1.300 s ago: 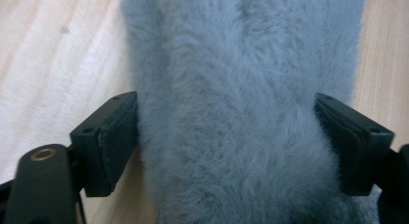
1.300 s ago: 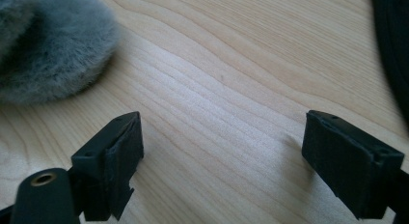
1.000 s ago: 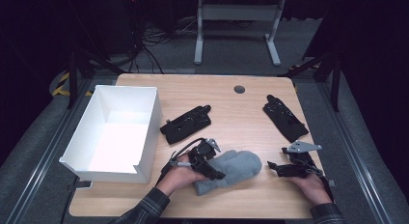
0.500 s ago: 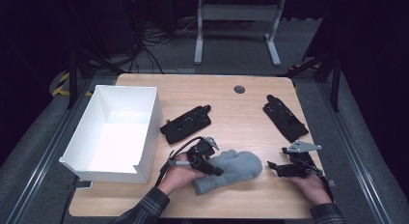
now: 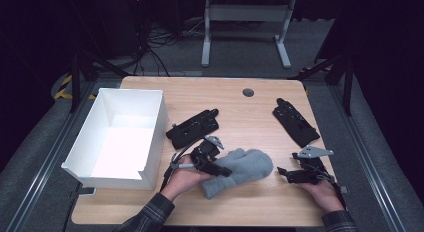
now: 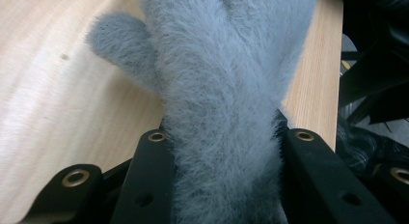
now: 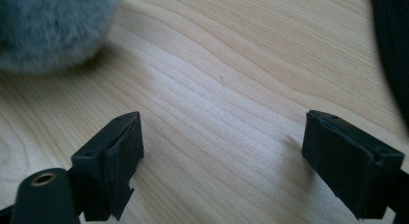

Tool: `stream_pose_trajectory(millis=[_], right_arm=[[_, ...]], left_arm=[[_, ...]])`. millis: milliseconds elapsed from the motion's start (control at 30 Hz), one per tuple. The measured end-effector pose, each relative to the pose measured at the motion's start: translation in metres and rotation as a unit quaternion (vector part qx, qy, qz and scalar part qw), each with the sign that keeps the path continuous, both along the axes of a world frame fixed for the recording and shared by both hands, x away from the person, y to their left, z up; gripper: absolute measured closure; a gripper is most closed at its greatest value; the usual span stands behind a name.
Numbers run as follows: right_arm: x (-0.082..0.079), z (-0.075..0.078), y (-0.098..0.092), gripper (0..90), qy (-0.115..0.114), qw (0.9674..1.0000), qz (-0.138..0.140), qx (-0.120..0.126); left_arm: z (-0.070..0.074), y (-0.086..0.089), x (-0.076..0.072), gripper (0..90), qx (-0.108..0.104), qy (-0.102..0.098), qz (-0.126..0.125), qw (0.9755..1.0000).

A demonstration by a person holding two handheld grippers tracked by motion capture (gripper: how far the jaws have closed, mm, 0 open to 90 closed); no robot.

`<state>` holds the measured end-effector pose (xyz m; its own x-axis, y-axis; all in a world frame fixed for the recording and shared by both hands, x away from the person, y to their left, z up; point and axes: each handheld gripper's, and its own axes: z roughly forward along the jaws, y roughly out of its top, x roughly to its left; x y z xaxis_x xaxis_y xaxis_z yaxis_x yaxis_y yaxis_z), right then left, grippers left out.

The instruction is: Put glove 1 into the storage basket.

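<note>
Closed in just now on the fluffy grey knitted mitten: left tool with both black jaws pressed against the cuff, the wool bulging between them in the left gripper view, so a grip now made where a second earlier the jaws stood wider around it. Judged as the pick-up step, with lifting and carrying toward the open white rectangular box at nine o'clock likely next. Lay flat on the pale wooden tabletop at about six o'clock, near the front edge, mitten tip pointing toward three o'clock. Rested low at about four o'clock, apart from the mitten: right tool, jaws spread wide with bare wood between them and nothing held. Seen from the high view alone: the box, two flat black gripper stands at centre and at two o'clock. Given by the left gripper view instead: thumb of the mitten off to one side, and how deep the cuff sat.
</note>
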<state>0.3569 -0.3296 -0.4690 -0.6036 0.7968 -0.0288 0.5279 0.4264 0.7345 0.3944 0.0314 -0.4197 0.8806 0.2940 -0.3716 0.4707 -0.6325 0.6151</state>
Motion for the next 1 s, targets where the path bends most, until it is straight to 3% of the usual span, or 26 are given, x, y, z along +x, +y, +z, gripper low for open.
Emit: stream_pose_trajectory(millis=[333,633,1000], right_arm=[[0.000,0.000,0.000,14.8,0.000,1.0000,-0.001,0.000],[0.000,0.000,0.000,14.8,0.000,1.0000,-0.001,0.000],[0.000,0.000,0.000,14.8,0.000,1.0000,-0.002,0.000]], left_arm=[[0.028,0.014,0.003,69.2,-0.029,-0.018,0.033,0.9988],[0.053,0.021,0.004,69.2,-0.032,-0.033,0.043,0.9980],[0.099,0.038,0.007,69.1,-0.032,-0.051,0.059,0.9965]])
